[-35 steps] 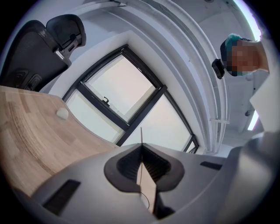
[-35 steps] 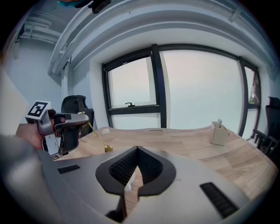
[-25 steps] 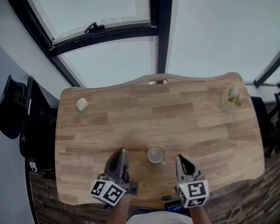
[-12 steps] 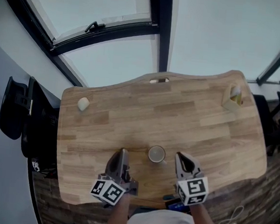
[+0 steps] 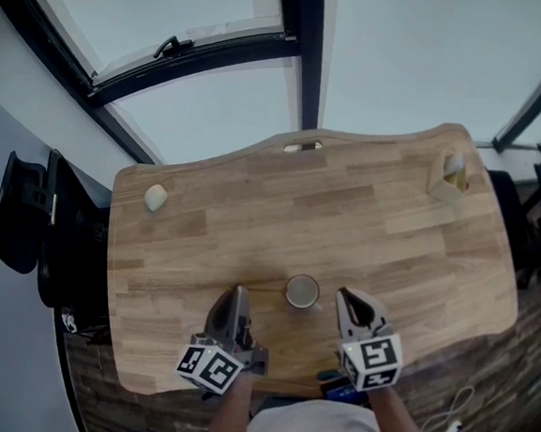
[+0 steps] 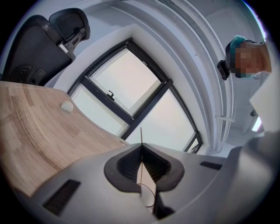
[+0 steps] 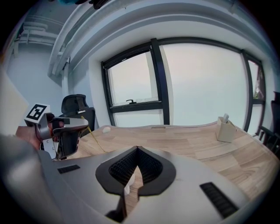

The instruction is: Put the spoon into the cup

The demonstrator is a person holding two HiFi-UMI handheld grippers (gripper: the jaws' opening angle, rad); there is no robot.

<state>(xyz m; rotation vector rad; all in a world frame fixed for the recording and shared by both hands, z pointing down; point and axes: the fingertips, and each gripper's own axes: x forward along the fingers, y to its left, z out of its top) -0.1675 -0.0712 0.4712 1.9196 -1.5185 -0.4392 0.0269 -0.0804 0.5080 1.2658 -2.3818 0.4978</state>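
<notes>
A small pale cup (image 5: pixel 301 291) stands near the front edge of the wooden table (image 5: pixel 346 217), between my two grippers. My left gripper (image 5: pixel 237 292) is just left of the cup, shut on a thin spoon (image 5: pixel 264 289) whose stem points toward it. In the left gripper view the spoon (image 6: pixel 141 140) sticks out past the closed jaws. The right gripper view shows the left gripper (image 7: pixel 85 124) with the yellowish spoon (image 7: pixel 96 141) slanting down from it. My right gripper (image 5: pixel 346 297) sits just right of the cup, its jaws together and holding nothing.
A small pale round object (image 5: pixel 155 197) lies at the table's far left. A beige holder (image 5: pixel 448 179) stands at the far right corner. A black chair (image 5: pixel 34 227) is off the left edge. Windows run behind the table.
The head view has shifted slightly. Both grippers, the spoon and the cup stand as before.
</notes>
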